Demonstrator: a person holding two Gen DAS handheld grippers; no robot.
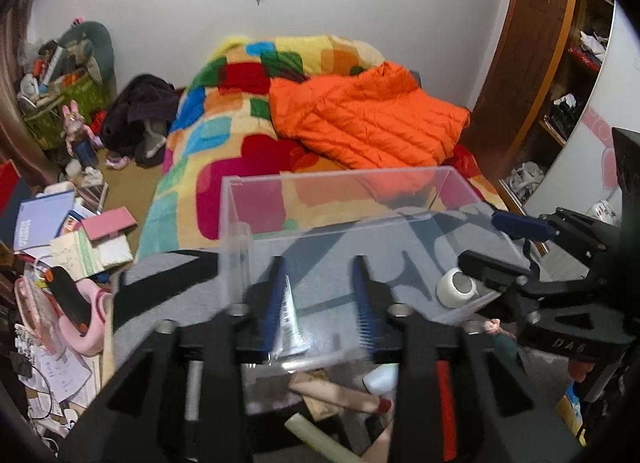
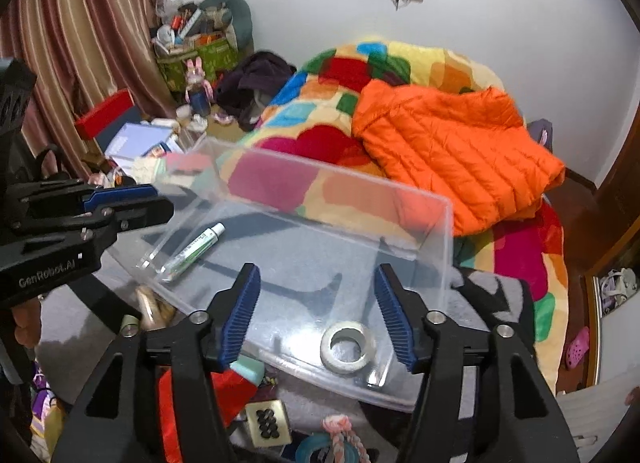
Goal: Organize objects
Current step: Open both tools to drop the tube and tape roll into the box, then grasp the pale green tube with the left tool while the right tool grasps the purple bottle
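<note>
With both jaws wide and holding nothing, we judge the clear plastic bin (image 2: 320, 231) at 12 o'clock on the grey surface (image 2: 72, 327) light, stiff and slippery, best pinched by its thin rim, tape roll (image 2: 347, 347) and tube (image 2: 196, 249) inside.

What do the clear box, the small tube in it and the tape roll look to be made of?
Clear box: rigid transparent plastic, probably acrylic; glossy, and the quilt shows through its walls.
Tube: soft plastic or laminate, white with green print and a white cap; its end looks flattened and crimped.
Tape roll: pale tape wound in a ring, matte; whether paper or plastic is unclear.
</note>
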